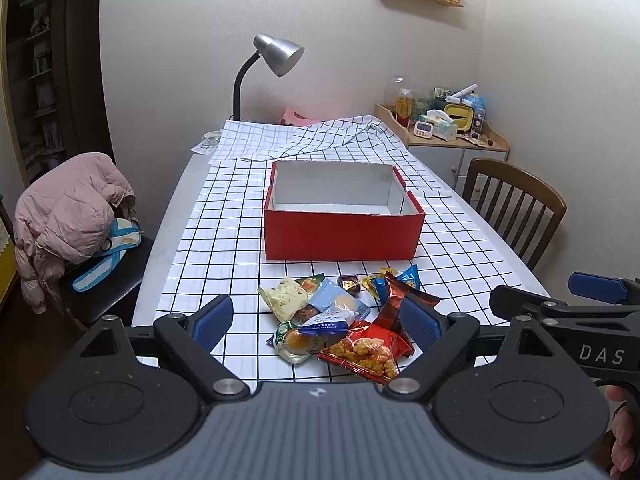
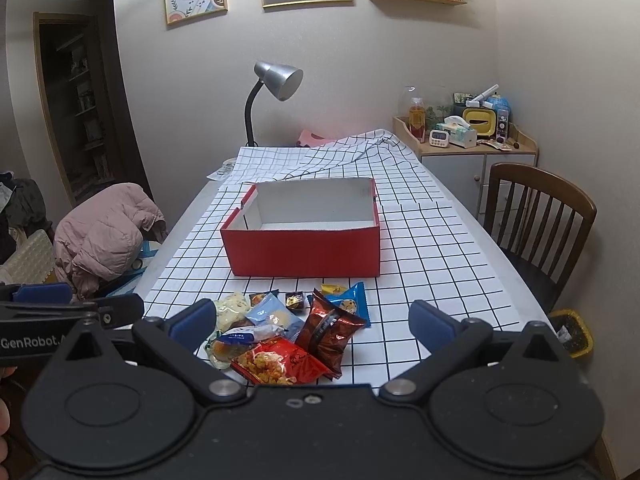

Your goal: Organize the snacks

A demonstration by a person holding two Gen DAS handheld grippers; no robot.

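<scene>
Both my grippers hover spread over the snack pile, in front of the open red cardboard box (image 1: 343, 236).

The heap of small foil and plastic snack packets (image 1: 344, 324) lies on the white grid-pattern tablecloth (image 1: 224, 248), just on my side of the box and not touching it; the box interior shows only white walls. My left gripper (image 1: 318, 322) brackets the heap with jaws wide, gripping nothing. My right gripper (image 2: 316, 326) is equally spread, the heap towards its left finger.

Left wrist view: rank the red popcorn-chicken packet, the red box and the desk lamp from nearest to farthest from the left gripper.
From the left gripper:
1. Red snack packet, between the fingers, toward the right one.
2. Red box, mid-table, beyond the snack pile.
3. Desk lamp, at the table's far end by the wall.
</scene>
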